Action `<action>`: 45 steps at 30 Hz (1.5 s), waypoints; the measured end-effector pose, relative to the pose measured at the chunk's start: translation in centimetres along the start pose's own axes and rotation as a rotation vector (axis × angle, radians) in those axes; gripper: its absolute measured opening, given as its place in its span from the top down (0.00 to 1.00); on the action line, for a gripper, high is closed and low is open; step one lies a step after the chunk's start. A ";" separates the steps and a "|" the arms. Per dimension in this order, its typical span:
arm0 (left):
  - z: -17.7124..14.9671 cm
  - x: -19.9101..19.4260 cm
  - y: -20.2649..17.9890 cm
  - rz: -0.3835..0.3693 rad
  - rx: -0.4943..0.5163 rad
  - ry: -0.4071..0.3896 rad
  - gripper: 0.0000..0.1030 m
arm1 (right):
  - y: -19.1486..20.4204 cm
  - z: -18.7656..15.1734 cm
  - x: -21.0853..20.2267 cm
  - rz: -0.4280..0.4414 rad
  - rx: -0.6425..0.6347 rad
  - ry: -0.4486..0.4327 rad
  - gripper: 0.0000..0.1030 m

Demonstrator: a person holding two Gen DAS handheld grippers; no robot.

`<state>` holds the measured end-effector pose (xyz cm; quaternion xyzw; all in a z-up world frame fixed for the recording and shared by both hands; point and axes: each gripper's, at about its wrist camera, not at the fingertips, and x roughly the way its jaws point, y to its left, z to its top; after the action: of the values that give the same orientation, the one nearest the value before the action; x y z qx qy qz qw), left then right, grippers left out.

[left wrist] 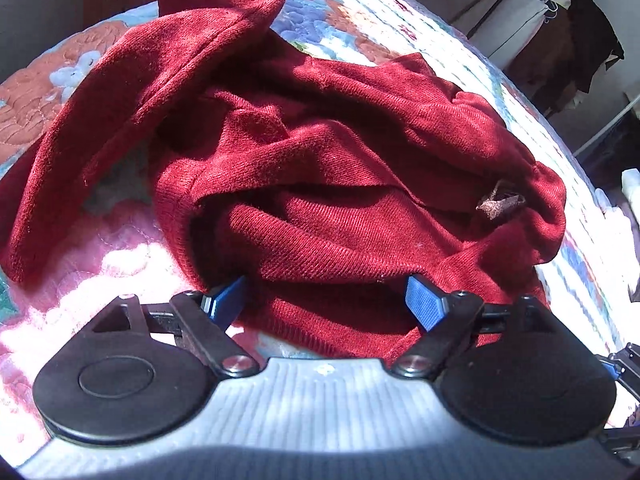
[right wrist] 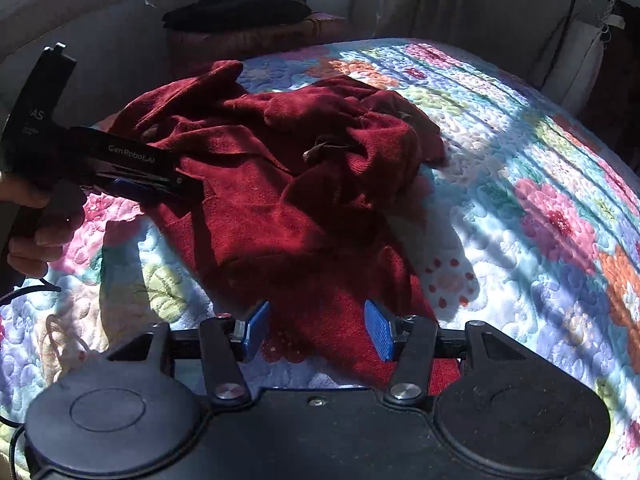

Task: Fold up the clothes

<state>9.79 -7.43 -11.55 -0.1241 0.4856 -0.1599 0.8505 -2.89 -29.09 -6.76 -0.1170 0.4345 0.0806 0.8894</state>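
A dark red knitted sweater [left wrist: 320,184] lies crumpled on a flowered quilt [left wrist: 120,264]. It also shows in the right wrist view [right wrist: 280,200], with a brown neck label [right wrist: 320,148] facing up. My left gripper [left wrist: 326,300] is open, its blue pads either side of the sweater's near edge, low over the fabric. It shows from the side in the right wrist view [right wrist: 160,188], held by a hand at the sweater's left edge. My right gripper [right wrist: 316,332] is open, straddling the sweater's near hem, empty.
The quilt [right wrist: 520,200] covers a bed. A clothes rack with hanging garments [left wrist: 576,40] stands at the far right. A dark pile on a stool [right wrist: 240,12] sits beyond the bed against the wall.
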 end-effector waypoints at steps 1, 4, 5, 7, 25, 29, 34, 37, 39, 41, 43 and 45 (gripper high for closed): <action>0.1 0.0 -0.7 0.084 0.059 0.007 0.84 | 1.3 -0.2 0.8 -0.040 -0.087 -0.011 0.38; 0.1 -0.6 -2.0 0.111 0.147 -0.013 0.97 | 4.4 -1.5 3.8 -0.175 -0.318 -0.023 0.29; 0.1 -0.7 -1.8 0.087 0.121 -0.015 0.97 | 4.8 -1.7 4.6 -0.174 -0.333 -0.022 0.33; 0.1 -0.8 -1.6 0.094 0.118 -0.019 0.97 | 5.2 -1.6 4.6 -0.174 -0.339 -0.082 0.33; -4.2 -17.4 -4.8 0.234 0.348 -0.341 1.00 | -0.5 0.9 -7.7 0.333 0.042 -0.104 0.97; -5.0 -15.9 -1.1 0.256 0.212 -0.251 1.00 | 0.8 0.1 -6.1 0.366 -0.050 -0.033 0.97; -3.7 -11.7 2.4 0.165 0.088 -0.174 0.90 | 3.8 -1.8 -3.0 0.284 -0.188 0.074 0.97; -1.9 -8.9 3.5 0.129 0.023 -0.180 0.55 | 4.1 -1.9 -2.5 0.259 -0.207 0.082 0.97; -0.7 -6.8 3.8 0.125 0.026 -0.170 0.48 | 3.8 -1.5 -2.9 0.266 -0.206 0.068 0.97; 0.4 -4.9 3.9 0.124 0.071 -0.136 0.45 | 3.6 -1.1 -3.0 0.265 -0.197 0.060 0.97; 1.0 -3.5 4.0 0.071 0.073 -0.112 0.37 | 3.2 -0.7 -3.0 0.260 -0.185 0.055 0.97; 1.2 -2.0 4.1 -0.016 0.052 -0.108 0.33 | 2.7 -0.4 -2.6 0.261 -0.162 0.061 0.97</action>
<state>10.48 -2.85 -10.87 -0.1145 0.4335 -0.1724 0.8771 -5.42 -26.68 -5.30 -0.1332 0.4649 0.2268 0.8454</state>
